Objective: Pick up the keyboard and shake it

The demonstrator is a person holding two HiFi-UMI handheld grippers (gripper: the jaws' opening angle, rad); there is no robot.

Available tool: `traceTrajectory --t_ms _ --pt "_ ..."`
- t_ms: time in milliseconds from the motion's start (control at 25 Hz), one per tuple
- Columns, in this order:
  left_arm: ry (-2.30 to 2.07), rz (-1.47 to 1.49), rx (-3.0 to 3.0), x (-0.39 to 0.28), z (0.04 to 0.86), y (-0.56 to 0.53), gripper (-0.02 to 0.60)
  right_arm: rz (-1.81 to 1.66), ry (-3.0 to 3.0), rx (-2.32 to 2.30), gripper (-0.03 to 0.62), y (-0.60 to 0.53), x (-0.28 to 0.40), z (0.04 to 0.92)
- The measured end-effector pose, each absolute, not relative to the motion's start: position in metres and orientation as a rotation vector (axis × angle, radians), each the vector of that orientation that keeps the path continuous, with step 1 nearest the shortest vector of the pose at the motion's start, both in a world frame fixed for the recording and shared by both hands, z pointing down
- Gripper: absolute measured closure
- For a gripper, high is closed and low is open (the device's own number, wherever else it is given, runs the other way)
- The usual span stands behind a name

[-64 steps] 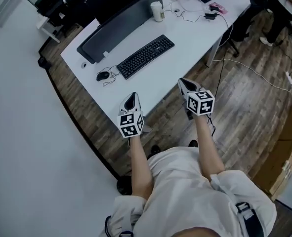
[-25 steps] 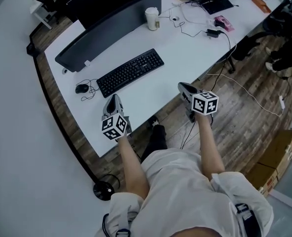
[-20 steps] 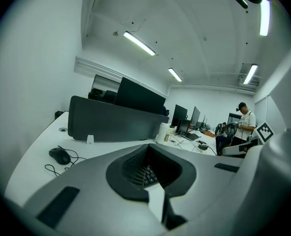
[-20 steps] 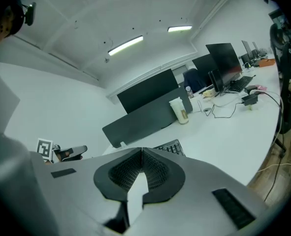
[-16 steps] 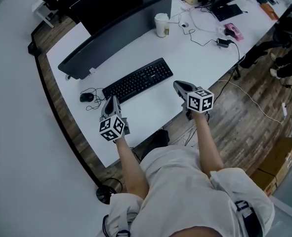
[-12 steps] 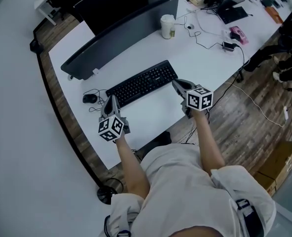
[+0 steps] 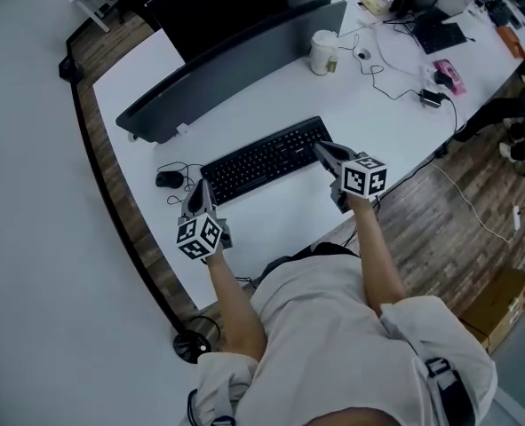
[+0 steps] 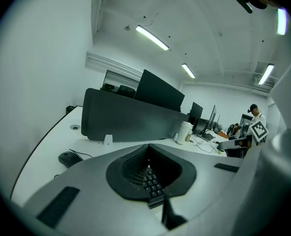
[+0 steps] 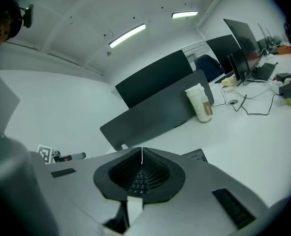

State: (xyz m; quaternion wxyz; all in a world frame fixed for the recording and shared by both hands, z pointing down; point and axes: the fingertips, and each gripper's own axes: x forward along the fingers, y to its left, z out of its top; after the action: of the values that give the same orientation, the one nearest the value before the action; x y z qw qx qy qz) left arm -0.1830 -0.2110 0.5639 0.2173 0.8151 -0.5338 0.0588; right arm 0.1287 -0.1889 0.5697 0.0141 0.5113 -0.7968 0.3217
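Cup [image 7: 323, 51]: lidded, set far on the desk [image 7: 271, 213] by the right end of the divider [image 7: 235, 69]; contents hidden.

Keyboard [image 7: 266, 159]: black, keys up, laid flat and slantwise on the white desk, near side of the divider. A mouse [image 7: 168, 179] is seen just left of it.

Left gripper [image 7: 198, 190]: clenched, nothing between the jaws, held by the keyboard's left end.

Right gripper [image 7: 321, 148]: clenched and empty, tip at the keyboard's right end; contact cannot be told.
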Motion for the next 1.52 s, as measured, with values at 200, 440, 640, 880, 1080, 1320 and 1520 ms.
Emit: traceTrajectory --t_ms 200,440,640,880,1080,1320,1520 --pt "-1.429 0.203 2.186 -0.196 0.608 -0.214 0.566 0.981 -2.425 1.553 0.554 -0.204 0.147 0.600" --pt "-1.304 0.138 1.956 -0.246 0.659 -0.215 0.565 1.019 -2.311 1.493 0.554 -0.205 0.169 0.647" --pt "-1.158 -0.048 1.756 -0.262 0.692 -0.229 0.565 1.069 -2.255 1.445 0.554 -0.218 0.176 0.664" --pt "-1.125 0.042 1.732 -0.260 0.720 -0.240 0.499 1.176 -2.249 1.365 0.554 -0.233 0.168 0.673" --pt "-0.977 0.029 1.715 -0.240 0.731 -0.245 0.413 1.134 -2.188 1.354 0.554 -0.244 0.176 0.675" --pt "-0.876 0.082 1.729 -0.217 0.734 -0.258 0.372 1.120 -2.117 1.357 0.554 -0.253 0.189 0.690" --pt "-0.879 0.053 1.617 -0.217 0.740 -0.261 0.365 1.108 -2.077 1.402 0.553 -0.269 0.193 0.718"
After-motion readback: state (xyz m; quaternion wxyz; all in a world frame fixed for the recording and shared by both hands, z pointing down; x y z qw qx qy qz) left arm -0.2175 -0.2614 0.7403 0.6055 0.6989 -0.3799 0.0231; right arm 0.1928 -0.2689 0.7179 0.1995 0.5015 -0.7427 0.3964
